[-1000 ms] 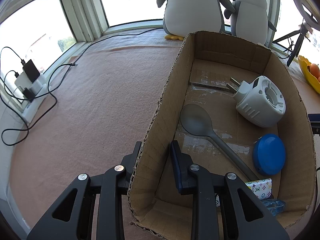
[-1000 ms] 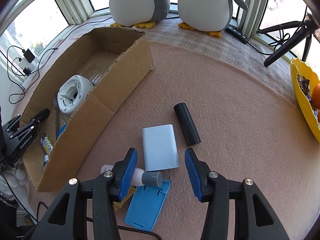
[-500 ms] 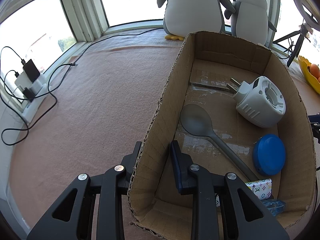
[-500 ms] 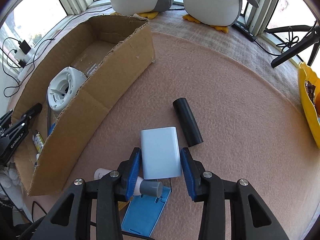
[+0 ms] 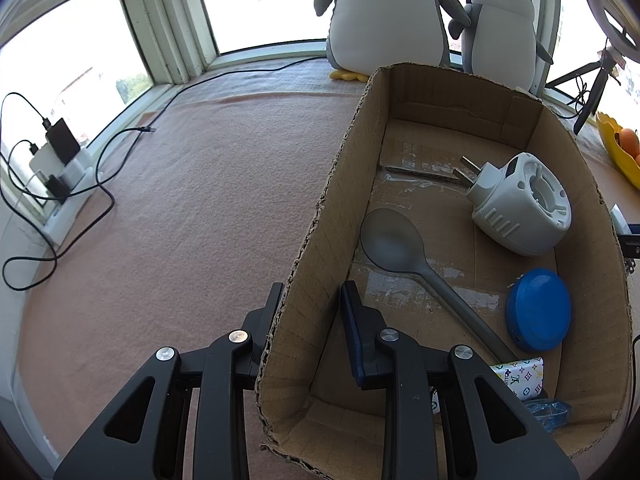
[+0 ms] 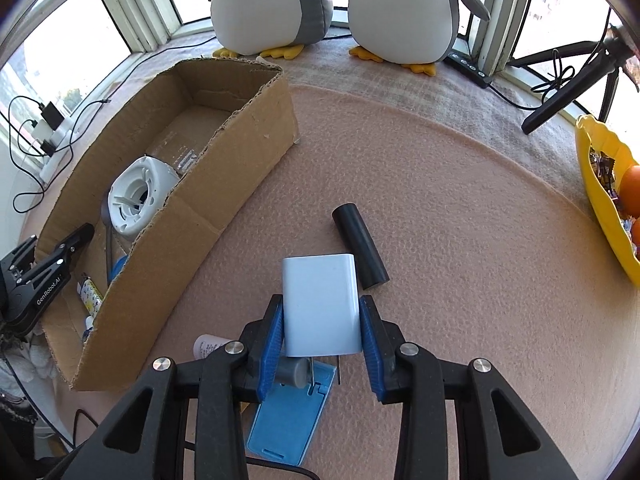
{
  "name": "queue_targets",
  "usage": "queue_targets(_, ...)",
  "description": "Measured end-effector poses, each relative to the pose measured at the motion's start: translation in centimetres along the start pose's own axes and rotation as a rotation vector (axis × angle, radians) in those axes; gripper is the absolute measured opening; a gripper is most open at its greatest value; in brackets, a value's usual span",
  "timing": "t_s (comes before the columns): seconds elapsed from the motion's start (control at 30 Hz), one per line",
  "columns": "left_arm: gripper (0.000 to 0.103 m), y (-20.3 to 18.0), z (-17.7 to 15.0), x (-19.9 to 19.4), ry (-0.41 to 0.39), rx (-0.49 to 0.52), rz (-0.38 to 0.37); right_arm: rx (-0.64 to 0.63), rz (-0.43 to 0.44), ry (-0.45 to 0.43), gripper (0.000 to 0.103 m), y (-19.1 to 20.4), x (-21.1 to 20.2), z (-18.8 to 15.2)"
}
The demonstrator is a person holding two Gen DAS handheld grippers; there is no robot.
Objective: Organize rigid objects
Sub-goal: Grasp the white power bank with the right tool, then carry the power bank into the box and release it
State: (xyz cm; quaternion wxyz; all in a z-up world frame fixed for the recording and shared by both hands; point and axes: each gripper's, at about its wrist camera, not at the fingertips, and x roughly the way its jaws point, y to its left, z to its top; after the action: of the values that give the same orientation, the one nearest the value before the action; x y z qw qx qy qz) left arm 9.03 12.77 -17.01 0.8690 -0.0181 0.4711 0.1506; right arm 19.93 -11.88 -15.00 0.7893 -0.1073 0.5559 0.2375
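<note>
Left tool (image 5: 310, 300): clenched on the left wall of the cardboard box (image 5: 320, 216), one finger outside, one inside, near the box's near-left corner. It steadies the box.

Box contents, left to right: grey spoon (image 5: 394, 244), bowl toward the left wall, handle running to the near-right corner; white plug-in device (image 5: 520, 204) against the right wall; blue disc (image 5: 538, 310) near the right wall; patterned packet (image 5: 520, 376) at the near-right corner.

Right tool (image 6: 322, 334): jaws have just been closing and now grasp the white power adapter (image 6: 320, 300) by its two long flat sides, near the prong end. The adapter sits over the felt-covered surface (image 6: 460, 240), just right of the box's right wall; whether it is lifted off cannot be told.

Nearby: black cylinder (image 6: 360, 246) just beside the adapter's far-right corner; blue phone stand (image 6: 288, 416) and grey-capped tube (image 6: 288, 370) under the tool.

Handling, adapter (judged):
- Rigid plastic shell, compact, prob. moderate wt.
- Smooth faces, so slip is possible. Keep the pads square on the flat sides, approx. mid-body.
- Prongs point toward the tool; avoid snagging them on the stand below.
- Next step prob.: carry over the box wall and set down in a bare part of the box floor.
</note>
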Motion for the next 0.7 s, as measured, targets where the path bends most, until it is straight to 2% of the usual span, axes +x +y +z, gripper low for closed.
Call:
queue_targets(0.4, 0.025, 0.0, 0.0, 0.0, -0.001, 0.000, -0.001, 0.017, 0.022, -0.084, 0.033, 0.5, -3.7, 0.8)
queue_targets(0.7, 0.025, 0.0, 0.1, 0.1, -0.002, -0.005, -0.005, -0.071, 0.110, -0.125, 0.033, 5.8, -5.6, 1.4)
